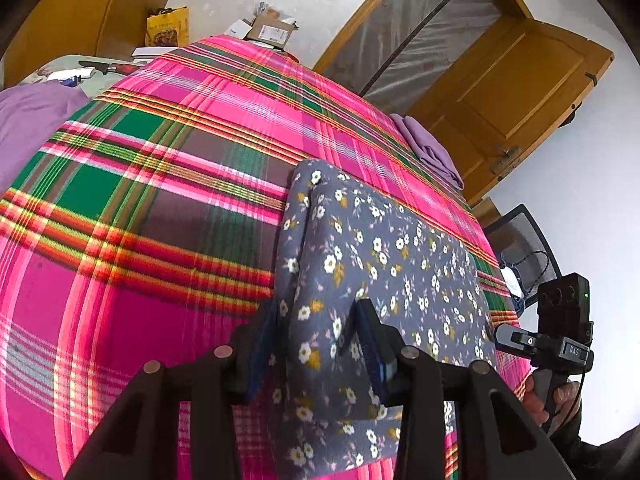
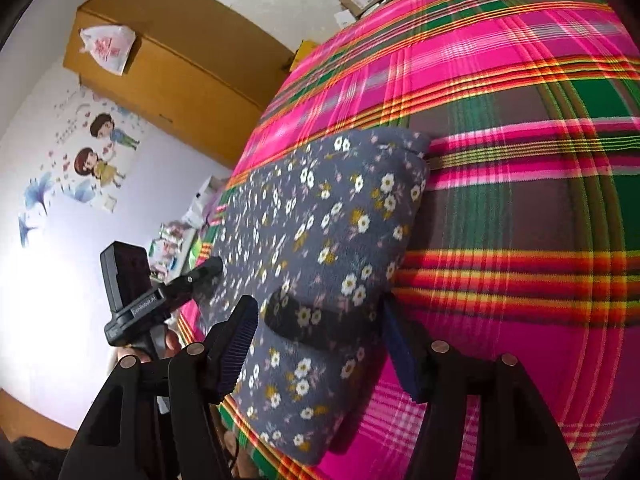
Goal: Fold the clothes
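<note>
1. A grey-blue floral garment point(image 1: 384, 264) lies as a long, narrow, layered band along one edge of a bed covered by a pink, green and red plaid sheet point(image 1: 160, 184). In the left wrist view it fills the lower centre and right of the frame. In the right wrist view it runs from centre to lower centre.

2. The left claw point(image 1: 320, 344) stands fairly wide, its blue-padded fingers straddling a raised ridge of the floral cloth at lower centre. Whether the pads pinch the cloth cannot be told.

3. The right claw point(image 2: 320, 344) also stands wide, with the cloth's end between its fingers and a dark rounded fold lying in the gap. It does not look clamped.

4. Judged from its drape, the garment is light, soft and limp, slightly fuzzy rather than slippery, and not fragile. It should sag if lifted at one point. The thick folded edges and end corners look like the surest places to take hold.

5. Only the left wrist view shows a wooden door point(image 1: 508, 92) at upper right, a folded purple cloth point(image 1: 432, 152) at the bed's far edge, and the other handheld device at right.

6. Only the right wrist view shows a wooden wardrobe point(image 2: 172, 68) at upper left, cartoon wall stickers point(image 2: 100, 152) at left, and the band's rounded far end.
</note>
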Demonstrator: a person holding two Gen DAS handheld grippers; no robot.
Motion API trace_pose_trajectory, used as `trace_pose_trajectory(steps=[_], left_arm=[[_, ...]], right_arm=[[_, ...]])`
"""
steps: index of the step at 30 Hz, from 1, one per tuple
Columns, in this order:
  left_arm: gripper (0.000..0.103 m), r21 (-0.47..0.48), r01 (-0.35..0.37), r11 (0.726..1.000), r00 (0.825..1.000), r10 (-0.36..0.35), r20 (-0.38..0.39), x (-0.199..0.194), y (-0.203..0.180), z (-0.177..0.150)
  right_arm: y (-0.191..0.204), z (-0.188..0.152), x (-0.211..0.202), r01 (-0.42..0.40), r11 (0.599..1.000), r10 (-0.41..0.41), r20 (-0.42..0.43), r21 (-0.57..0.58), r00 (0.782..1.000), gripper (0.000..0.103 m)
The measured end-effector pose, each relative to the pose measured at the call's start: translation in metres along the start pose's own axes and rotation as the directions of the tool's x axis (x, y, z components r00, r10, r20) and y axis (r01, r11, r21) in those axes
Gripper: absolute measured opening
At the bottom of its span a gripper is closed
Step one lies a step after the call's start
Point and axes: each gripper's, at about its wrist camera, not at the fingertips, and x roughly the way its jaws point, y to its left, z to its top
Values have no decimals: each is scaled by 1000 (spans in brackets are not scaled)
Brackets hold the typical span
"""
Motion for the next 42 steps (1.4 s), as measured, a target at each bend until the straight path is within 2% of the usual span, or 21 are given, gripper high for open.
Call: trace_pose_trajectory(steps=[4, 11, 14, 16, 18, 21, 24, 27, 31, 35, 42], left_arm=[[41, -37, 1, 999, 1000, -1, 9, -2, 2, -3], [39, 5, -77, 997, 997, 77, -5, 4, -11, 0], [31, 0, -78, 997, 997, 78, -2, 4, -12, -1], [28, -1, -76, 997, 997, 76, 2, 4, -13, -3], [26, 3, -79, 997, 997, 79, 6, 3, -14, -5], [26, 8, -82, 997, 997, 82, 8, 4, -14, -4], [26, -1, -73, 997, 997, 73, 3, 4, -12, -3], [27, -1, -67, 998, 998, 67, -4, 5, -11, -2], [29, -29, -41, 999, 999, 41, -13, 7, -6, 1], [27, -16, -41, 999, 999, 41, -1, 2, -12, 1], [22, 6, -42, 999, 999, 42, 20, -6, -23, 2]], right_arm=[[5, -2, 1, 23, 1000, -23, -22, 5, 999, 65], [15, 1, 8, 80, 997, -80, -10, -18, 997, 64], [15, -2, 7, 115, 993, -115, 2, -28, 993, 51], [10, -4, 3, 109, 994, -109, 11, -16, 994, 40], [12, -3, 2, 101, 995, -100, 24, -17, 995, 36], [14, -2, 5, 108, 994, -107, 20, -32, 994, 36], [8, 2, 12, 89, 996, -89, -1, 9, 996, 42], [3, 2, 11, 70, 997, -70, -1, 34, 998, 43], [9, 2, 14, 83, 996, -83, 0, 15, 997, 46], [17, 0, 19, 117, 993, -117, 16, -35, 993, 39], [21, -4, 9, 70, 996, -67, 68, -47, 995, 29]])
